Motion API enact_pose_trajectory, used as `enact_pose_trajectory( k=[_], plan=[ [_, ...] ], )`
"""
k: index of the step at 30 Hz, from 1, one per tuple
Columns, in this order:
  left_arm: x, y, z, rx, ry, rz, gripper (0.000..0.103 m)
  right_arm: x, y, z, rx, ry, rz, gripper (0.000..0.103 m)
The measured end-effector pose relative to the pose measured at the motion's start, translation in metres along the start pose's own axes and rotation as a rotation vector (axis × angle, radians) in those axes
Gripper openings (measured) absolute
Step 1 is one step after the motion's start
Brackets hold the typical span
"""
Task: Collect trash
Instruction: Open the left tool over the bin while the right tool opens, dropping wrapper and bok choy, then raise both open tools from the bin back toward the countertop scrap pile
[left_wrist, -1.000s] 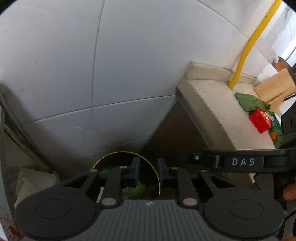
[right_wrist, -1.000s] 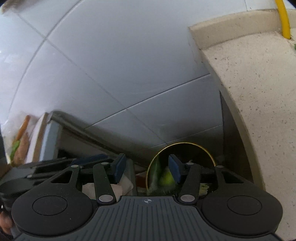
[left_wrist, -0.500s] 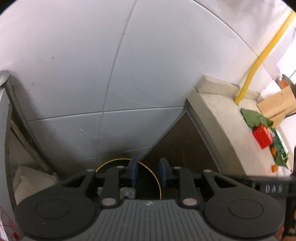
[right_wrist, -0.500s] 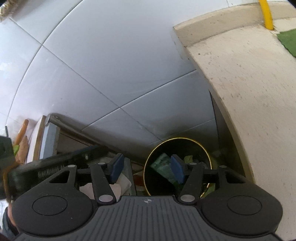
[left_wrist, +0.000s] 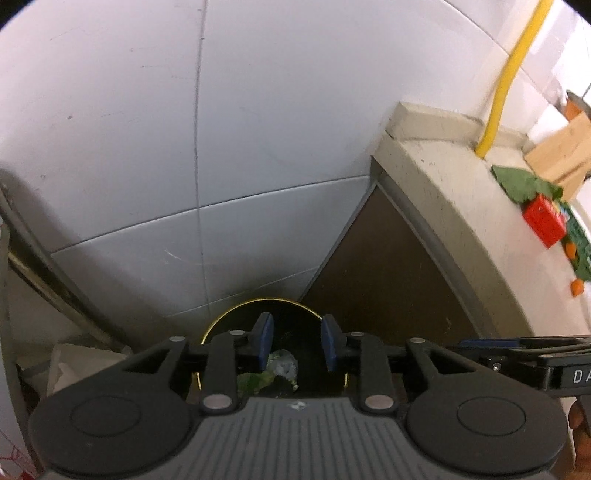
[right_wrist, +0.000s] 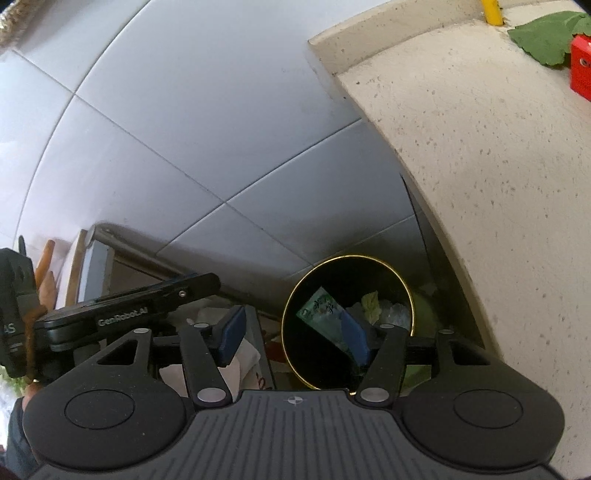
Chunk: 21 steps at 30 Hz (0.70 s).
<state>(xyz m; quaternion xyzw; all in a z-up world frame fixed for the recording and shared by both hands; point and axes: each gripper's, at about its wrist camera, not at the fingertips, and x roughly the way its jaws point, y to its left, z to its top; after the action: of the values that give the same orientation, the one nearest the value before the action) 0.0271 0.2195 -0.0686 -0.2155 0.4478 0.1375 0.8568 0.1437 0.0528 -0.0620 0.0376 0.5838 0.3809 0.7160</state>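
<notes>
Tiled wall (left_wrist: 258, 147): one, pale grey, fills the background in both wrist views.
Stone counter (right_wrist: 480, 166): one speckled beige slab at the right, with a raised back edge.
Bin (right_wrist: 291, 354): one round black bin with a gold rim, on the floor in the gap between the counter's side and a metal frame.
Grippers: two. The left gripper (left_wrist: 297, 345) hangs over the bin's mouth, its jaws a little apart and just widened, nothing between them. The right gripper (right_wrist: 291, 332) has also just been opening; its jaws are spread wide, one blue pad over the bin, the other outside the rim, nothing pinched.
Trash in the bin: one green printed wrapper (right_wrist: 325, 317) leaning inside, plus a leaf and crumpled clear pieces; their number cannot be told.
Trash on the counter: one large green leaf (left_wrist: 524, 184), one red box (left_wrist: 545, 221) touching it, two small orange bits (left_wrist: 572, 269) near the green packet beyond.
Yellow pipe (left_wrist: 506, 74): one, rising from the counter's back edge.
</notes>
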Motion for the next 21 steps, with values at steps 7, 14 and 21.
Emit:
enact_pose_trajectory(
  k=[7,14,21],
  plan=[
    [0.003,0.0,-0.002,0.017,0.021,0.02,0.026,0.012,0.004,-0.008,-0.004,0.03,-0.023,0.067],
    [0.002,-0.005,-0.002,0.046,0.017,0.015,0.029,0.009,0.012,-0.014,-0.012,0.026,-0.059,0.067],
    [0.001,-0.012,-0.004,0.08,0.027,0.01,0.032,0.005,0.021,-0.016,-0.027,0.01,-0.112,0.067]
  ],
)
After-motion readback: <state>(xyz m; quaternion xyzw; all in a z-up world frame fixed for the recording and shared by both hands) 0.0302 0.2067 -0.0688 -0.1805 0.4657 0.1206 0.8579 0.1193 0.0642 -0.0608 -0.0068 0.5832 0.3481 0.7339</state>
